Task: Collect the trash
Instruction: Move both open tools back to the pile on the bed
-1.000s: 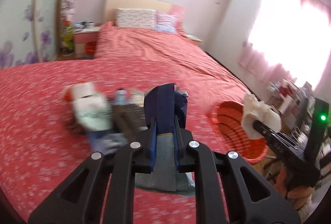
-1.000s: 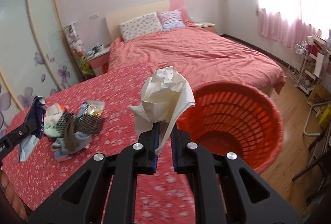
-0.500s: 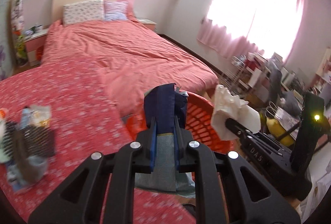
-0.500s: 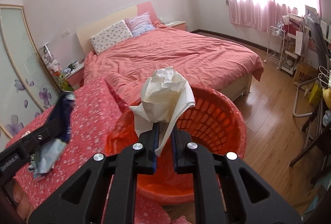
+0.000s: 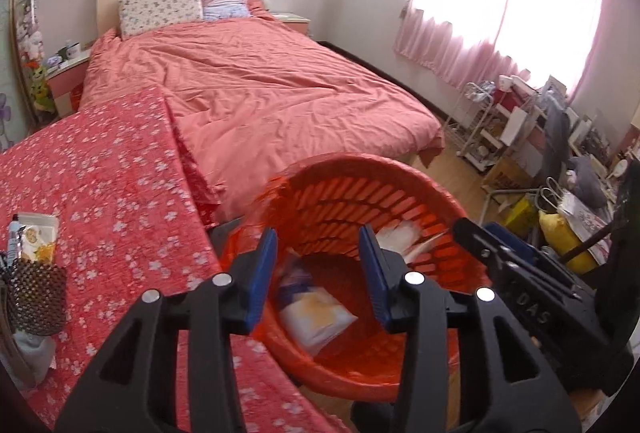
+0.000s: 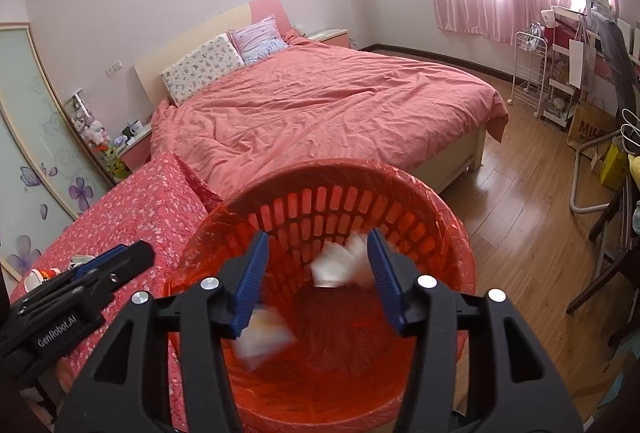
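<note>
- Left wrist view: my left gripper [image 5: 318,275] hangs over the orange basket [image 5: 372,177], jaws spread wide and holding nothing.
- Inside the basket I see a pale packet [image 5: 316,317] on the bottom and white paper [image 5: 400,235] against the far wall; both are blurred.
- My right gripper [image 5: 500,253] reaches in from the right over the basket rim; its body reads "DAS".
- To the left lies the floral tabletop [image 5: 100,193], where more trash waits: a clear snack bag [image 5: 38,237], a dark mesh piece [image 5: 36,297] and a pen [image 5: 13,239] at the edge.
- Beyond stand the bed [image 5: 260,93] with two pillows, and cluttered shelves [image 5: 516,121] under the pink curtains.
- Right wrist view: my right gripper [image 6: 318,277] also sits above the orange basket [image 6: 340,169], jaws spread and empty.
- A crumpled white tissue [image 6: 340,263] shows between the fingers, blurred, within the basket; a pale packet [image 6: 262,339] lies lower left.
- My left gripper [image 6: 116,265] pokes in from the left, marked "GenRobot.AI".
- A brown bag [image 6: 588,129] by the shelves carries the letters "MUJ".
</note>
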{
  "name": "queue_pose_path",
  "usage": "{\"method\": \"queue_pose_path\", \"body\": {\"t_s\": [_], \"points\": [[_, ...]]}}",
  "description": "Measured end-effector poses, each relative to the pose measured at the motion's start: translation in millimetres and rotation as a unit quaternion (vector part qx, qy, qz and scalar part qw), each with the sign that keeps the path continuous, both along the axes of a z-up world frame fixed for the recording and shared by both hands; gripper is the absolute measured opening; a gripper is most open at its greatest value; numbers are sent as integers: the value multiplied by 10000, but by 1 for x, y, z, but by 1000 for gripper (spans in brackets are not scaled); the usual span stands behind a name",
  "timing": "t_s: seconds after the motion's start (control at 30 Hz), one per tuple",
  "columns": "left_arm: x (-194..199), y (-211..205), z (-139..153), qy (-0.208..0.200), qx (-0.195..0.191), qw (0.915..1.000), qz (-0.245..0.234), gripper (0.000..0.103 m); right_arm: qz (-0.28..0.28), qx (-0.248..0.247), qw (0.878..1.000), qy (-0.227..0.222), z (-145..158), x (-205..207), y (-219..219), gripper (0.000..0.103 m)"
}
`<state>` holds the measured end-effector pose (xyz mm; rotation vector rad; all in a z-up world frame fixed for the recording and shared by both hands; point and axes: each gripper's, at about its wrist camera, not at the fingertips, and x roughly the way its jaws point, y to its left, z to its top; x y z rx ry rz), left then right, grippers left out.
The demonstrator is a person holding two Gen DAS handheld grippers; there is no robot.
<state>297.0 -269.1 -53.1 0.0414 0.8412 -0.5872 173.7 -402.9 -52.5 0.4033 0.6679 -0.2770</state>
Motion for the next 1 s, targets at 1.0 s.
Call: {"method": "queue_pose_path", "body": {"t_s": [1.0], "points": [[-62,351,11,-542,646,9522,2935,65,2780,-232,9602,111,26,40,269,44]]}}
